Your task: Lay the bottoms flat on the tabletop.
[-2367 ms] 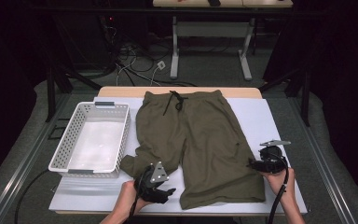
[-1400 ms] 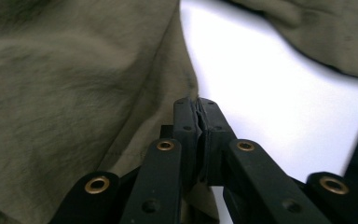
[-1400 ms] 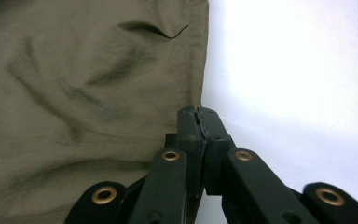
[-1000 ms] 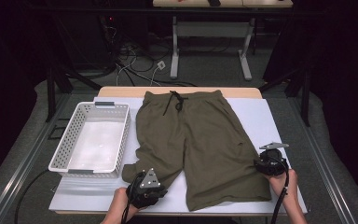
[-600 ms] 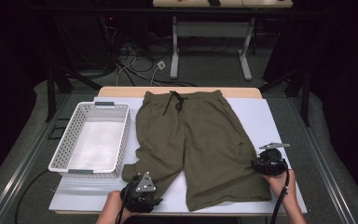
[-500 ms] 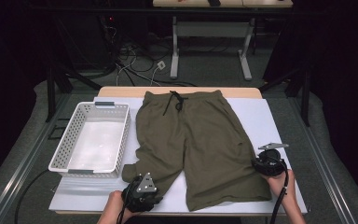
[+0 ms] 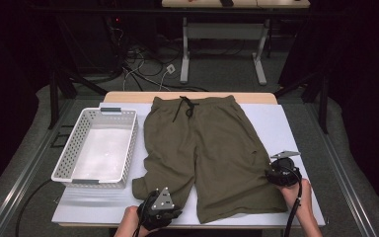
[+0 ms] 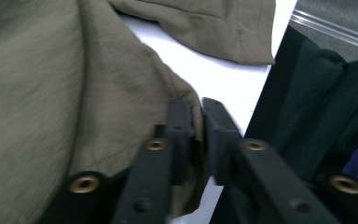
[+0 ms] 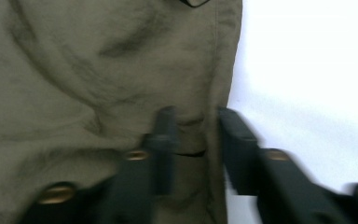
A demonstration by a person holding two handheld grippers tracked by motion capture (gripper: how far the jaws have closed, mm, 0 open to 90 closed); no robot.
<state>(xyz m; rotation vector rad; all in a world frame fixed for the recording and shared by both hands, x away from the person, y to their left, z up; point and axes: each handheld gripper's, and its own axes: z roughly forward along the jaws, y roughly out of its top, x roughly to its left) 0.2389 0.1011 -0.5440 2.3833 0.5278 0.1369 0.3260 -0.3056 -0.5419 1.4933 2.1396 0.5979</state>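
At desk's near edge, left gripper now sits lower than 2.4 s ago, jaws pinched on the left leg hem of the olive shorts; cloth sits between the tips in left gripper view. Right gripper hasn't moved, at right leg's outer seam, jaws spread, straddling the edge. Shorts lie flat mid-desk, white basket left. Prob fold coming; right grip not yet made.

Right gripper motion-blurred, shorts hem perhaps pinched
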